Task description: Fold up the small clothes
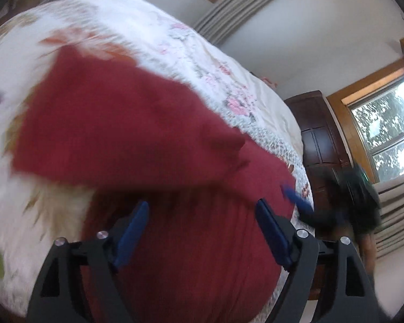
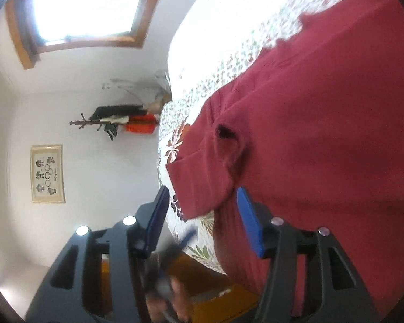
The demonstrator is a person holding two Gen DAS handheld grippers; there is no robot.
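Red garment spread on the floral bed, both tools hovering with nothing held.

The left hand-held gripper [image 1: 202, 231] has its jaws spread wide directly over the red garment [image 1: 137, 123], whose long axis runs toward 11 o'clock. The right hand-held gripper [image 2: 202, 220] (equally agape) straddles the garment's hem edge, cloth lying toward 2 o'clock; it looks nearer a graspable edge on the bedspread [image 1: 175, 40].
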